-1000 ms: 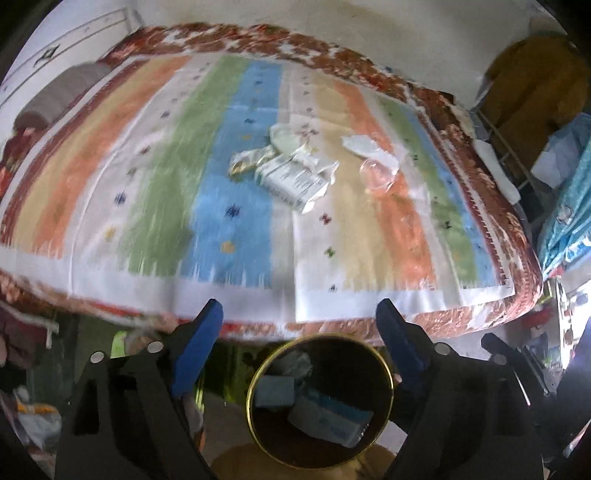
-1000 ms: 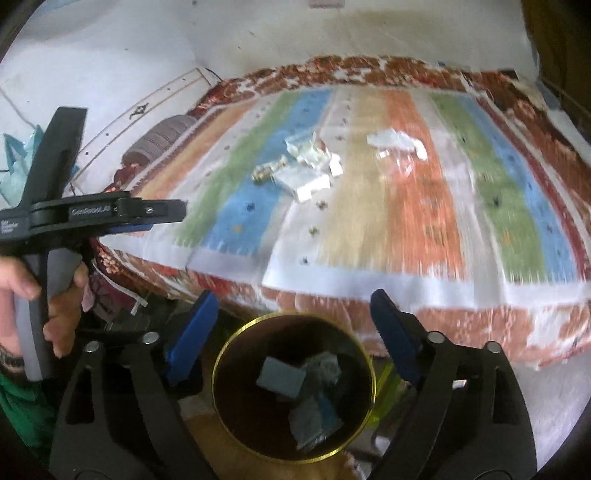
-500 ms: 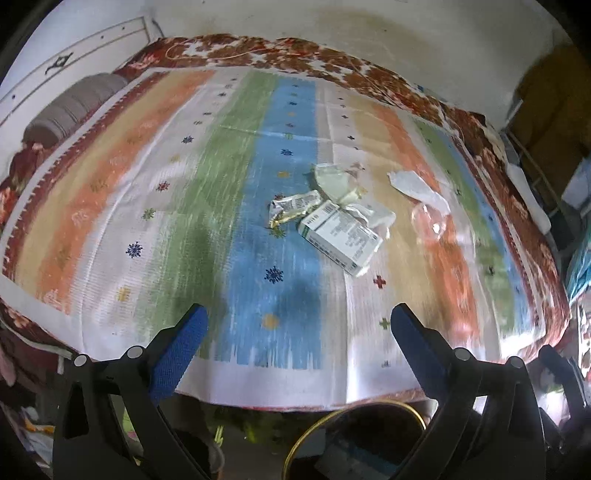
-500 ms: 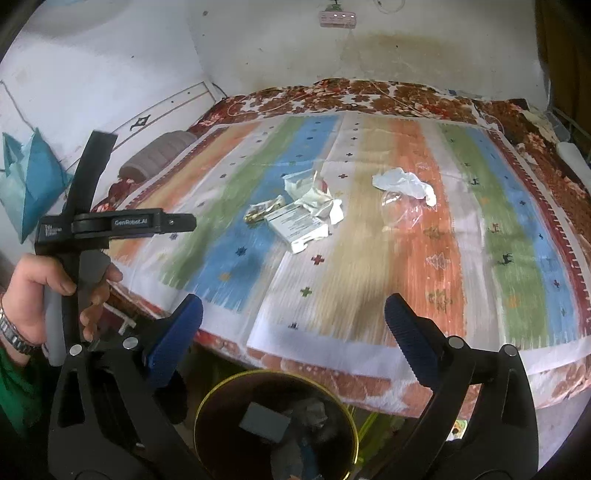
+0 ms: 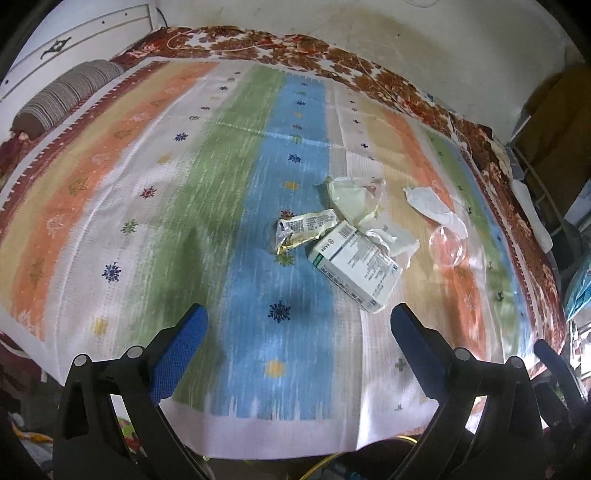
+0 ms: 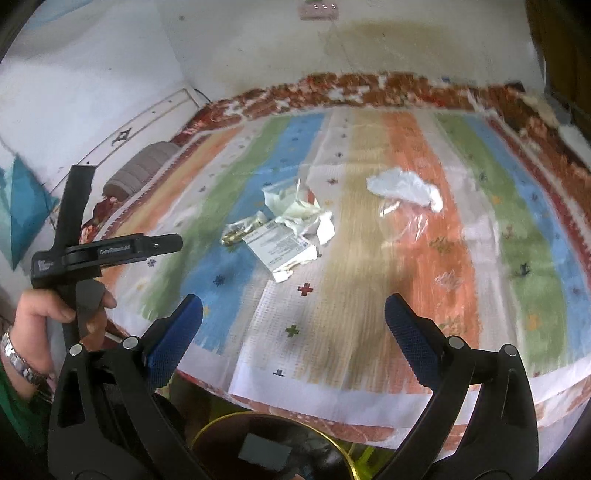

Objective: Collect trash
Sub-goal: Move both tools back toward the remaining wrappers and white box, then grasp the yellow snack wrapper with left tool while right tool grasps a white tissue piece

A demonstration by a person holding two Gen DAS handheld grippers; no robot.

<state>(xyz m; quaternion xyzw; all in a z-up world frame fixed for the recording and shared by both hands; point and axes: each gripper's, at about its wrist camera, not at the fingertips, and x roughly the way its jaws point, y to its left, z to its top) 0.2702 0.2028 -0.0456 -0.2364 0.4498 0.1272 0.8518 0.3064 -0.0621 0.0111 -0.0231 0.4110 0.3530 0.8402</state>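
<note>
white carton (image 5: 356, 271): flat, mid-bed | foil wrapper (image 5: 304, 232): crumpled, just left of carton | clear bag (image 5: 356, 199): behind carton | white tissue (image 5: 434, 208) and clear cup (image 5: 447, 245): right | bin (image 6: 271, 448): partly filled, below bed edge

A home bedroom: a bed (image 5: 110, 192) under a striped cover (image 6: 424, 277), a bolster (image 5: 62, 99) by the headboard (image 5: 85, 33), plaster walls (image 6: 240, 48) with a socket (image 6: 319, 8).

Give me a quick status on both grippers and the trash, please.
Left gripper open, empty. Right gripper open, empty. Trash still on striped bedspread: white carton, gold wrapper, clear bag. Nothing blocking.
</note>
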